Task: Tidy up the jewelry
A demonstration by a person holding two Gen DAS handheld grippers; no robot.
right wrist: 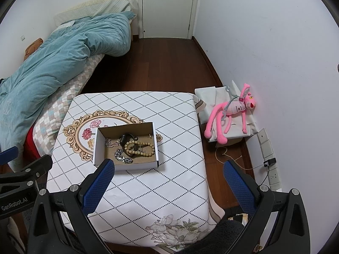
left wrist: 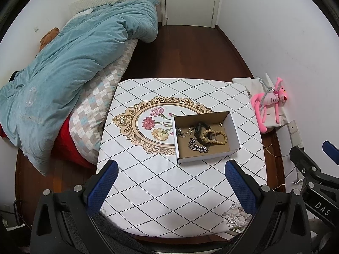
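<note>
Item: shallow rectangular cardboard box [left wrist: 206, 136], white outside, brown inside, lidless, on a square table [left wrist: 169, 180] covered in a white cloth printed with a dotted diamond lattice and an ornate oval frame of flowers. The box overlapped the frame's right edge.

Contents: a wooden bead bracelet [left wrist: 214, 137] in a loop, lying over a black watch [left wrist: 200, 132] with a smooth strap; a silver chain [left wrist: 198, 146] of heavy links, heaped at the near side; a thinner pale chain [left wrist: 183, 132] by the left wall; a small gold stud [left wrist: 220, 124] at the far right corner.

Left gripper [left wrist: 171, 182]: blue textured pads set wide apart, holding nothing, above the table's near edge. Right gripper [right wrist: 169, 182]: likewise spread and unladen, its left pad overlapping the box's near corner in view.

Surroundings: bed with rumpled teal quilt [left wrist: 74, 59] and checked sheet, left; dark wooden floor; white door.

Right wrist view alone showed fully the pink plush panther [right wrist: 231, 112] sprawled on pale folded fabric against the wall, and the power strip [right wrist: 269, 158] beyond.
</note>
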